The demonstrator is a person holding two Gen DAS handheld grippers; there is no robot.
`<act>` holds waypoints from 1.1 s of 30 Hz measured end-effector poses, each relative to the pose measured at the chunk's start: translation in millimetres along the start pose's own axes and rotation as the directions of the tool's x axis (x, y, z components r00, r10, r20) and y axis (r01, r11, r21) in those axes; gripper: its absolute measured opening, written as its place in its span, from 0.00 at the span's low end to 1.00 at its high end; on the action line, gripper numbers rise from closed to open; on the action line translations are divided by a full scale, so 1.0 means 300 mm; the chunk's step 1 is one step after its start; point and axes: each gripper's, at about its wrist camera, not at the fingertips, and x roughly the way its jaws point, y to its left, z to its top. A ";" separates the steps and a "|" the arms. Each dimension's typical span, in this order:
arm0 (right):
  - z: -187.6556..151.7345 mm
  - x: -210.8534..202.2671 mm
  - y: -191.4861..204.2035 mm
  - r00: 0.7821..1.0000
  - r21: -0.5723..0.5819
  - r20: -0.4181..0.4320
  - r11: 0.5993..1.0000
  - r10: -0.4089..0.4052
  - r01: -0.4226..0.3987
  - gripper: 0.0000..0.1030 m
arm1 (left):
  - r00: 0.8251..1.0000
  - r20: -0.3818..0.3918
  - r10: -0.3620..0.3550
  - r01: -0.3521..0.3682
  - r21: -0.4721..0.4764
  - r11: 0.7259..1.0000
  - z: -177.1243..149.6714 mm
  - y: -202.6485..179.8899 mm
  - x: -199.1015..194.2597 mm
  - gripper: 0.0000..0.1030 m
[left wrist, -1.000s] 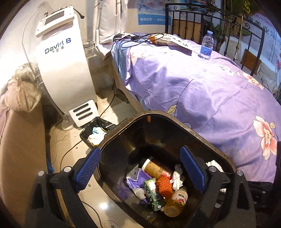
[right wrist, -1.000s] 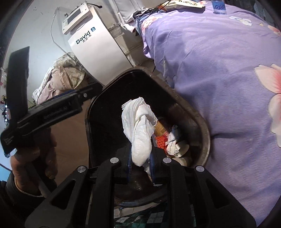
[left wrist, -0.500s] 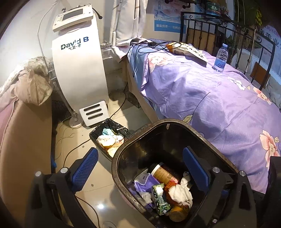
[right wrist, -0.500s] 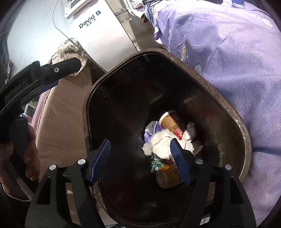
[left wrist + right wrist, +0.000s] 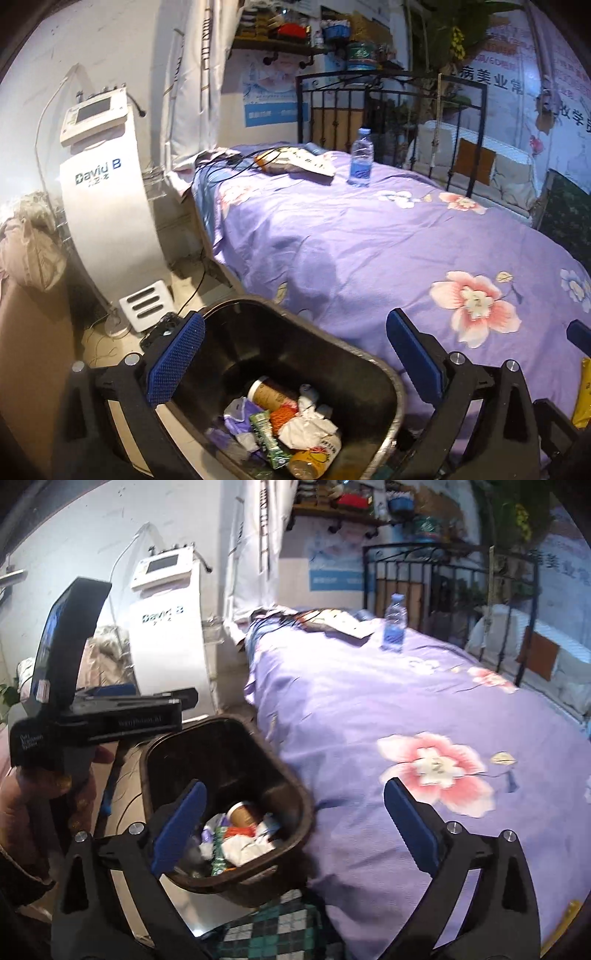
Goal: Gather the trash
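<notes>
A dark trash bin (image 5: 391,380) stands on the floor beside the bed. In it lie a crumpled white tissue (image 5: 306,428), a paper cup (image 5: 266,393), a green carton (image 5: 266,435) and a yellow bottle (image 5: 310,458). My left gripper (image 5: 293,325) hangs open above the bin's near side, with nothing between its blue pads. My right gripper (image 5: 295,790) is raised over the bin (image 5: 221,760) and the bed edge; its jaws are opening and nothing is between them. The tissue (image 5: 240,847) rests on the trash. A clear water bottle (image 5: 361,158) stands on the bed's far end.
The purple flowered bedspread (image 5: 369,258) fills the right side, with papers and cables (image 5: 295,164) near the iron headboard (image 5: 388,96). A white machine (image 5: 107,206) stands left of the bed. A yellow item (image 5: 583,398) shows at the right edge. A hand (image 5: 33,801) holds the left tool.
The right gripper let go of the white tissue, which dropped into the bin, and its jaws spread wide. Both grippers rose and tilted up, bringing more of the bed into view.
</notes>
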 end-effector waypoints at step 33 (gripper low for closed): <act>-0.161 -0.588 -0.132 0.854 0.251 0.198 0.867 -0.481 0.430 0.95 | 0.955 0.163 -0.247 0.232 0.104 0.967 -0.134 -0.301 -0.335 0.94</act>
